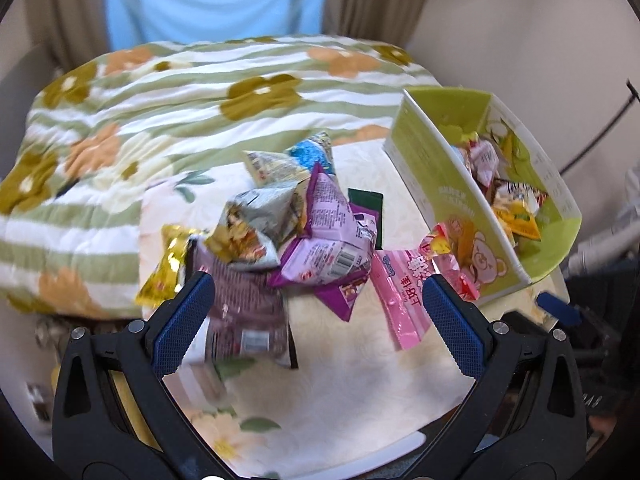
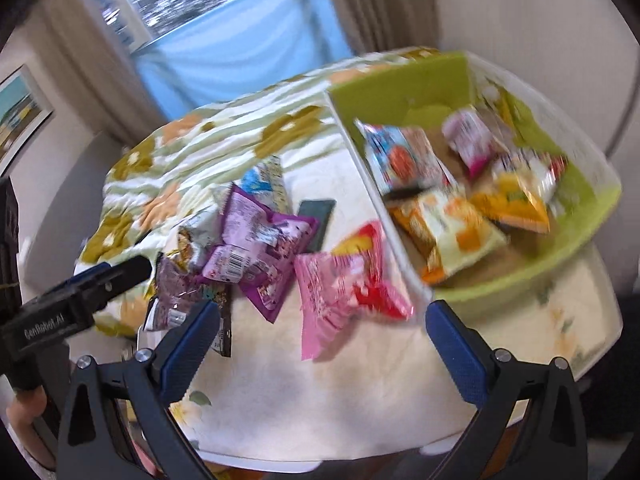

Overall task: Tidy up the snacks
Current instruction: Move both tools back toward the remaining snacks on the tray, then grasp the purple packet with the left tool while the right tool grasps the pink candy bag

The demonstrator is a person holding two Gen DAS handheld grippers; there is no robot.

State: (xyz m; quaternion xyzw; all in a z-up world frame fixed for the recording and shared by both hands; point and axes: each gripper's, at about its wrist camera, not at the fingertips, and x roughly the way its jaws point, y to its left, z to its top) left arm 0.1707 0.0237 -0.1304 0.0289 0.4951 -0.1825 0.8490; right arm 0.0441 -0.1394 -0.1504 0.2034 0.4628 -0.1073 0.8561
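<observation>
A pile of snack packets lies on the small table [image 1: 340,392]: a purple packet [image 1: 328,248], a silver packet [image 1: 248,228], a dark maroon packet [image 1: 244,316], a gold packet [image 1: 168,268] and a pink packet [image 1: 404,292]. A green box [image 1: 436,196] at the right holds several packets. My left gripper [image 1: 316,292] is open and empty just before the pile. My right gripper [image 2: 320,320] is open and empty, near the pink packet [image 2: 340,284], beside the green box [image 2: 560,248]. The left gripper's arm [image 2: 80,300] shows at the left of the right wrist view.
A dark flat card [image 1: 368,208] lies behind the pile. A bed with a green striped flower quilt [image 1: 180,112] stands beyond the table. Curtains and a window are at the back. The table's right edge is just past the box.
</observation>
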